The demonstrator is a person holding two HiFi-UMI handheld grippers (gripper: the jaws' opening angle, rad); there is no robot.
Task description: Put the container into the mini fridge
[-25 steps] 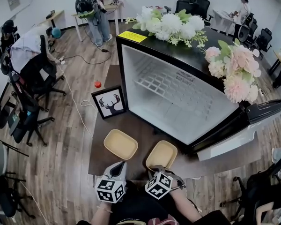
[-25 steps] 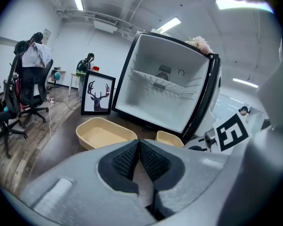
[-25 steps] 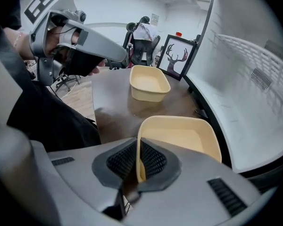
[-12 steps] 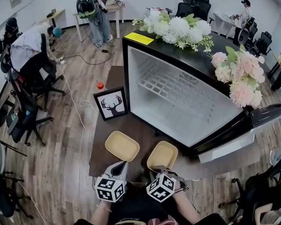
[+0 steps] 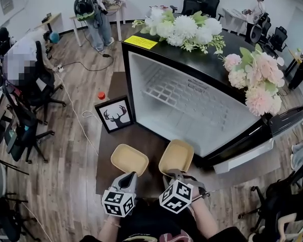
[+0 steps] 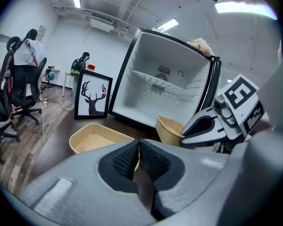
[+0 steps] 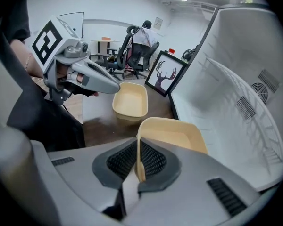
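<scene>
Two tools. The left tool (image 5: 127,178) is pressed together on nothing. The right tool (image 5: 175,174) pinches the near rim of one smooth, rounded container (image 5: 177,156), just before the open white mini fridge (image 5: 192,107). One matching tan tub (image 5: 130,159) lies left. Farther left stands one deer picture (image 5: 113,116).

The right container (image 5: 176,157) is beside the left container (image 5: 130,160), before the mini fridge (image 5: 202,115).

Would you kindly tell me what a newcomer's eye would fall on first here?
The open mini fridge fills the middle, white inside, with white and pink flowers on top. In front of it the right tool is shut on the rim of a tan container; a second container lies to its left, near a framed deer picture.
</scene>
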